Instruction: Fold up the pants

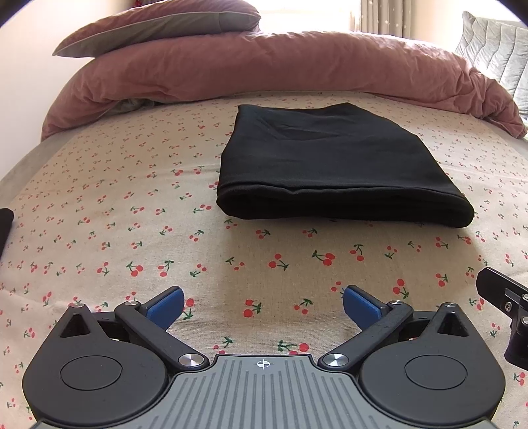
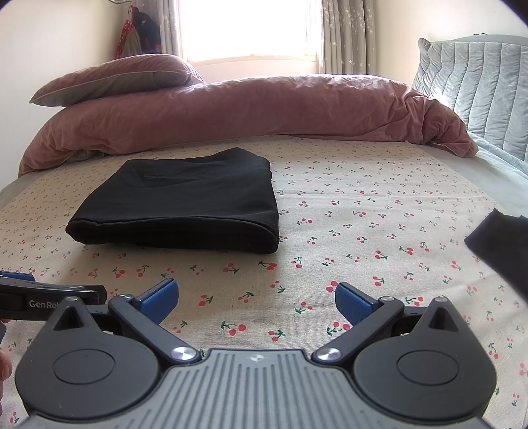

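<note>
So we've got both claws clear: left gripper [image 1: 262, 305] & right gripper [image 2: 256, 302] spread wide, holding nothing, low over the cherry sheet [image 1: 132, 231], as pants [image 1: 330, 165] lie in a flat folded stack ahead, untouched – fold looks done

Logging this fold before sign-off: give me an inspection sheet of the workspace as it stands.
Surface: cherry-print sheet, flat, on a bed.
Job's things: black pants folded into a neat rectangle, lying free.
Clutter: dark cloth at right edge, partly out of view.
Grippers: left gripper and right gripper open, empty, short of the pants.
Cables: nothing seen.
Surroundings: pink duvet bunched behind, pillow on it, grey headboard, curtained window.
</note>
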A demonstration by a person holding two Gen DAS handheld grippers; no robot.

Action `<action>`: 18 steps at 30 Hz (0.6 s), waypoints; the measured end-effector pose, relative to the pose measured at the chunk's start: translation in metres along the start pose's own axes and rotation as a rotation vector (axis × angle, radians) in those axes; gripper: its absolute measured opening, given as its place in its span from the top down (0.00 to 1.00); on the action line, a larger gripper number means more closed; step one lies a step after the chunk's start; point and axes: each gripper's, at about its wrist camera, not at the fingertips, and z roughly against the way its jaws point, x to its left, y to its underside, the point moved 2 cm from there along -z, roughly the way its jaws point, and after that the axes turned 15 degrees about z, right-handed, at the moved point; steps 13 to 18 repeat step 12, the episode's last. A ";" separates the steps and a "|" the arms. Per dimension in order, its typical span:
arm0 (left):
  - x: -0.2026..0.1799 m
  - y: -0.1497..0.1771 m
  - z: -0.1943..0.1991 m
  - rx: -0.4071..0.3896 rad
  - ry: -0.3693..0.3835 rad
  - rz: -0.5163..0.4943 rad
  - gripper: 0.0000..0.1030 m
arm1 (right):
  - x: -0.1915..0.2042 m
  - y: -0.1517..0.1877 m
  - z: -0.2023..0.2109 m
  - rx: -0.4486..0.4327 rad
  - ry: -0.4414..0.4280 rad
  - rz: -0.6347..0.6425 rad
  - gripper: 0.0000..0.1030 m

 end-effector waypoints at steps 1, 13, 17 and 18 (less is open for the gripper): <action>0.000 0.000 0.000 0.001 -0.001 0.001 0.00 | 0.000 0.000 0.000 0.000 0.000 0.001 0.05; 0.000 0.001 -0.003 0.007 -0.003 0.001 0.00 | -0.001 0.000 0.000 0.004 0.002 0.002 0.05; 0.000 0.001 -0.003 0.007 -0.003 0.001 0.00 | -0.001 0.000 0.000 0.004 0.002 0.002 0.05; 0.000 0.001 -0.003 0.007 -0.003 0.001 0.00 | -0.001 0.000 0.000 0.004 0.002 0.002 0.05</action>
